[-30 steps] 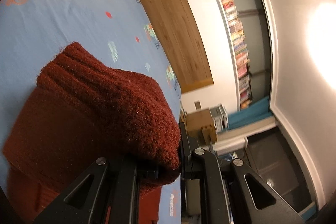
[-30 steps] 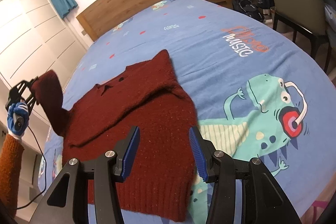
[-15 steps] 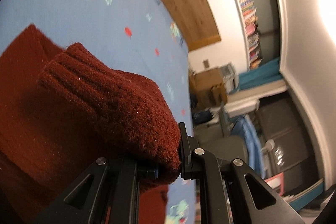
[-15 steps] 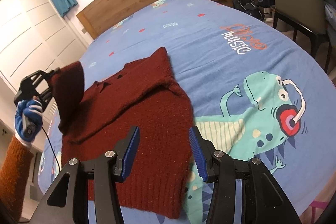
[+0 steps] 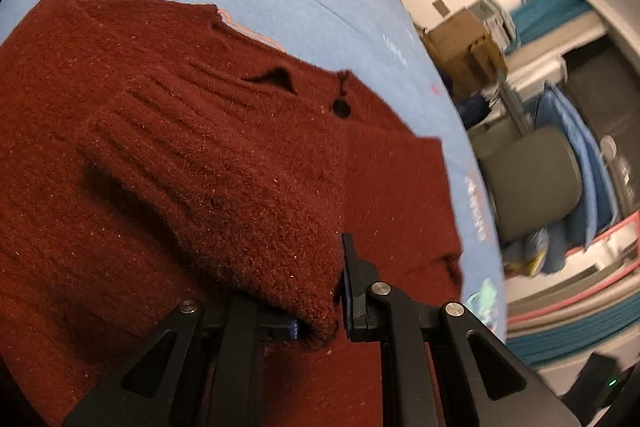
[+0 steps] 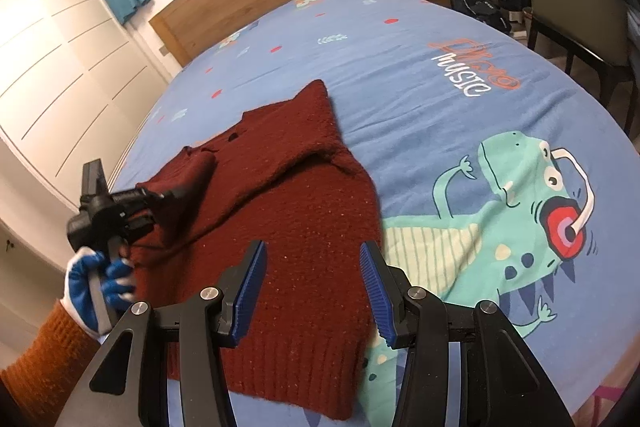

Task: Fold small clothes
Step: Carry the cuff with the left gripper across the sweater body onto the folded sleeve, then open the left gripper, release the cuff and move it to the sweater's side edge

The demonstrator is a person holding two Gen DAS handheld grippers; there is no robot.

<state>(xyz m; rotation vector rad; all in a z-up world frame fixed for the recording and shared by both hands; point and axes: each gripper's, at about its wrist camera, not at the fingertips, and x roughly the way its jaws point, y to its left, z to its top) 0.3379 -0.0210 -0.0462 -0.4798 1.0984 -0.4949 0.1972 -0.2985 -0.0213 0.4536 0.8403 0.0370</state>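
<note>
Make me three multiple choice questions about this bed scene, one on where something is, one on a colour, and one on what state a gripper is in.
1. Where does the sweater lie?
A. on the chair
B. on the blue bedspread
C. on the floor

2. What colour is the sweater?
A. dark red
B. green
C. white

3. How is the right gripper?
A. shut on the hem
B. open, holding nothing
C. shut on a sleeve

Answers:
1. B, the sweater is spread across the bedspread beside the dinosaur print.
2. A, the knit is dark red in both views.
3. B, its blue pads stand apart above the sweater, while the left gripper holds the sleeve cuff.
</note>
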